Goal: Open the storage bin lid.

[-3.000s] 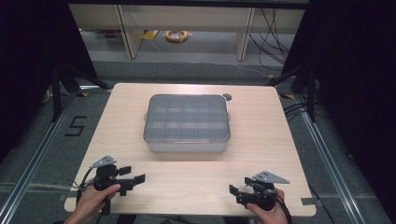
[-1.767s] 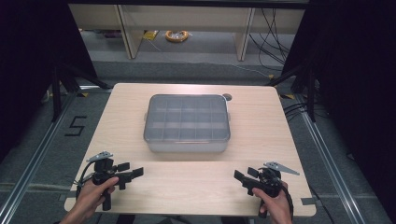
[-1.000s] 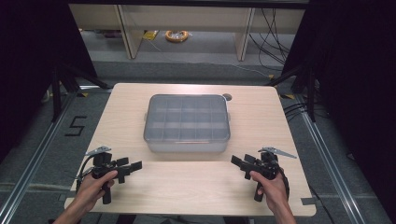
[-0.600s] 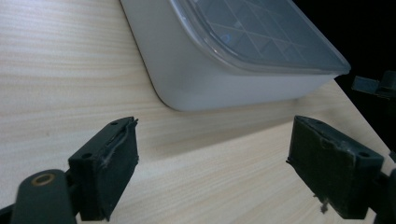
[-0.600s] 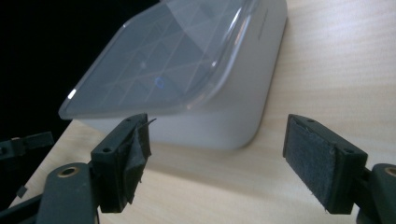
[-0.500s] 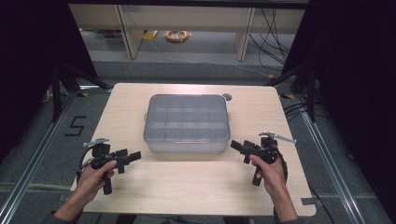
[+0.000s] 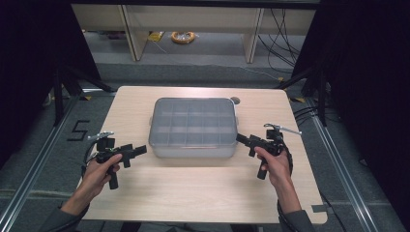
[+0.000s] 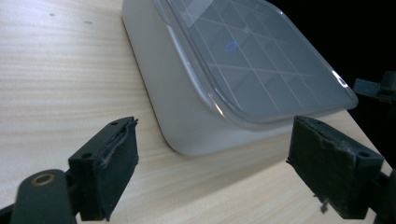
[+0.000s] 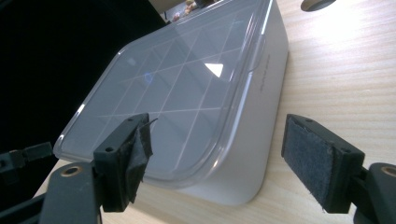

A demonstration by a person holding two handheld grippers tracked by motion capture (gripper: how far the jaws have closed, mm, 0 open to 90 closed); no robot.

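Observation:
A grey plastic organiser box (image 7: 193,126) with a clear gridded lid lies shut in the middle of the wooden table (image 7: 203,193). My left gripper (image 7: 137,151) is held just off the box's near left corner, open, with nothing between its pads. In the left gripper view that box corner (image 8: 201,135) lies ahead between the jaws (image 8: 219,168). My right gripper (image 7: 243,141) sits by the box's near right corner, also open. In the right gripper view the box (image 9: 196,93) lies ahead, its near corner between the jaws (image 9: 219,161).
A round cable hole (image 7: 235,100) sits in the table behind the box's far right corner. Bare wood stretches between the box and the near edge. Beyond the table are shelving legs, cables and a yellow coil (image 7: 183,36) on the floor.
Both hands have carried the grippers forward from the table's near edge up to the box's near corners. The jaws have stayed open. The box has not moved.

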